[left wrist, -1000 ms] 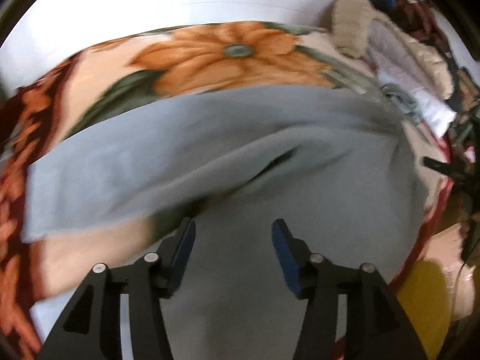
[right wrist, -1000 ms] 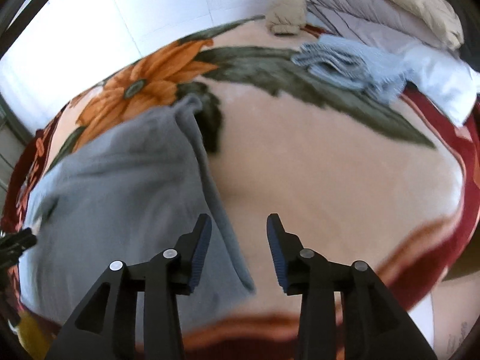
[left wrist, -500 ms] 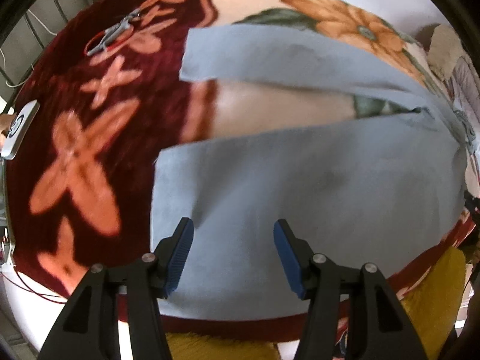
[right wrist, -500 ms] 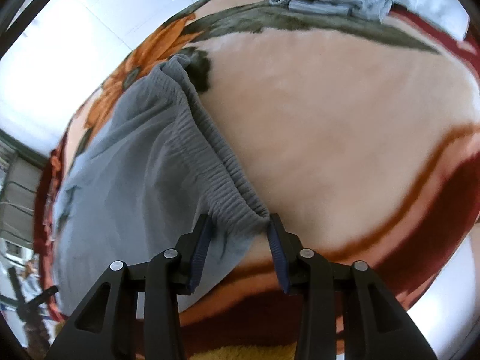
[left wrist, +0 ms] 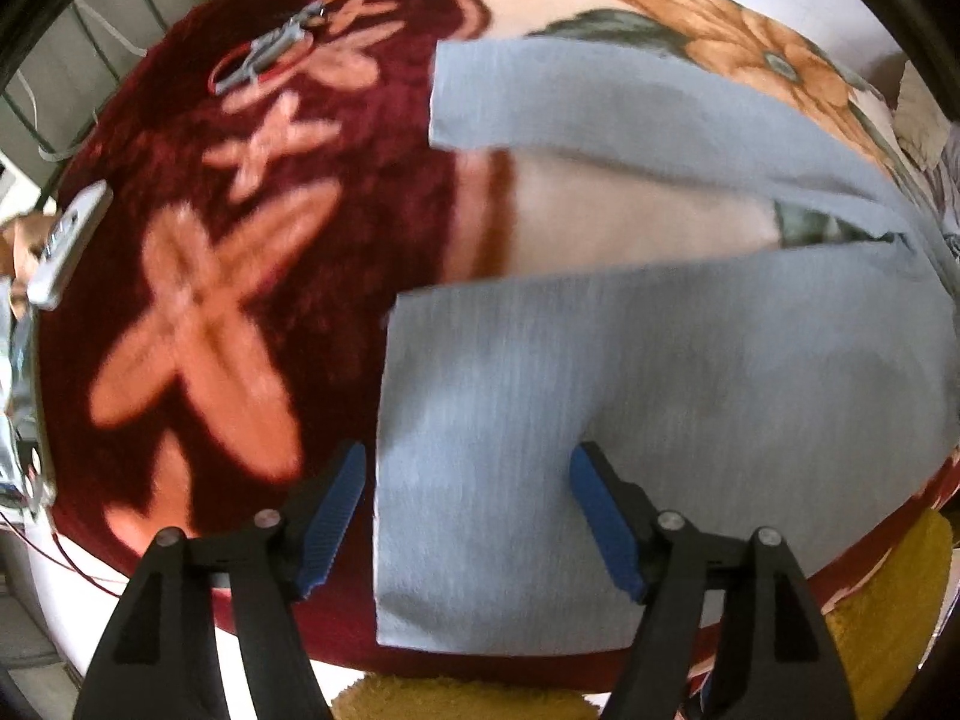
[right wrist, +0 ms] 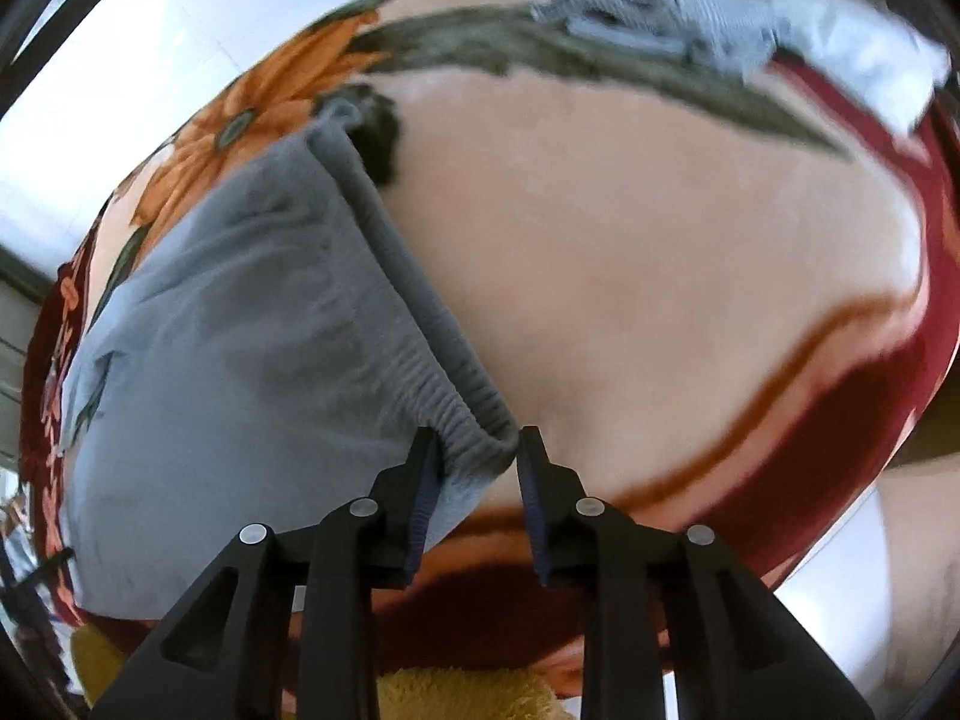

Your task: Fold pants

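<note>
Grey pants lie spread flat on a floral blanket, two legs apart with hems to the left. My left gripper is open, over the near leg's hem end. In the right wrist view the pants show their elastic waistband. My right gripper has the waistband's near corner between its jaws, which stand partly open on either side of it.
A red and grey tool lies on the blanket's dark red part, and a white device at the left edge. Folded grey-blue clothes and white cloth lie at the blanket's far side. A yellow fuzzy surface lies below the blanket's edge.
My left gripper has swung from the pants' middle to the near leg's hem end. My right gripper has come down to the waistband corner and narrowed around it.
</note>
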Demonstrator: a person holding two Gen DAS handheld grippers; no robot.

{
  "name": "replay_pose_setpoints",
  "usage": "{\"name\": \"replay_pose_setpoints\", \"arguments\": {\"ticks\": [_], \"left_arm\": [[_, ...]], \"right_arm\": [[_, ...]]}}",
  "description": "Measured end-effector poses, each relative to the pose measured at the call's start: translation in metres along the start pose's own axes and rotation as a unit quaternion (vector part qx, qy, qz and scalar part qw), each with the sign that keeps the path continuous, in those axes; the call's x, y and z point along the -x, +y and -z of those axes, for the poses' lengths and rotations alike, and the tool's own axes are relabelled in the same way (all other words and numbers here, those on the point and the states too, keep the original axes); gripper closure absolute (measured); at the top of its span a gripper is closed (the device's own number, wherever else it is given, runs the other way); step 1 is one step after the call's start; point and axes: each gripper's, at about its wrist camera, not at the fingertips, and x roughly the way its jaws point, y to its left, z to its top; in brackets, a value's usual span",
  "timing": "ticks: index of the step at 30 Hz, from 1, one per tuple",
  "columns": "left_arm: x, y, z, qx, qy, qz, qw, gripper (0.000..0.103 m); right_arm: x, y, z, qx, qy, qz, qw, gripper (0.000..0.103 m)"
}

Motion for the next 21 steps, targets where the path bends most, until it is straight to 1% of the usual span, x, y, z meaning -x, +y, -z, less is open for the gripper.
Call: {"name": "replay_pose_setpoints", "arguments": {"ticks": [3,7,10,13,15,19,20,21], "left_arm": [[0.009,-0.006,-0.020,-0.012,-0.018,-0.001,0.9998,0.028],[0.013,-0.019,-0.056,-0.028,-0.039,-0.003,0.9988,0.028],[0.013,-0.035,-0.086,-0.045,-0.046,0.014,0.9978,0.028],[0.011,-0.051,-0.119,-0.064,-0.045,0.037,0.9963,0.028],[0.007,-0.059,-0.136,-0.071,-0.041,0.044,0.9957,0.028],[-0.008,-0.081,-0.173,-0.096,-0.022,0.057,0.9935,0.028],[-0.014,-0.086,-0.183,-0.105,-0.017,0.055,0.9929,0.028],[-0.019,-0.088,-0.191,-0.122,-0.020,0.062,0.9904,0.028]], "right_arm": [[0.010,0.015,-0.020,0.033,-0.017,0.011,0.999,0.067],[0.009,0.039,-0.056,0.075,-0.019,0.009,0.997,0.066],[-0.004,0.072,-0.082,0.127,0.002,-0.017,0.992,0.062],[-0.021,0.102,-0.100,0.167,0.023,-0.032,0.985,0.062],[-0.034,0.123,-0.111,0.192,0.033,-0.037,0.980,0.062],[-0.069,0.158,-0.139,0.238,0.072,-0.042,0.968,0.062],[-0.074,0.164,-0.143,0.248,0.074,-0.039,0.965,0.062],[-0.079,0.171,-0.149,0.260,0.073,-0.034,0.962,0.062]]}}
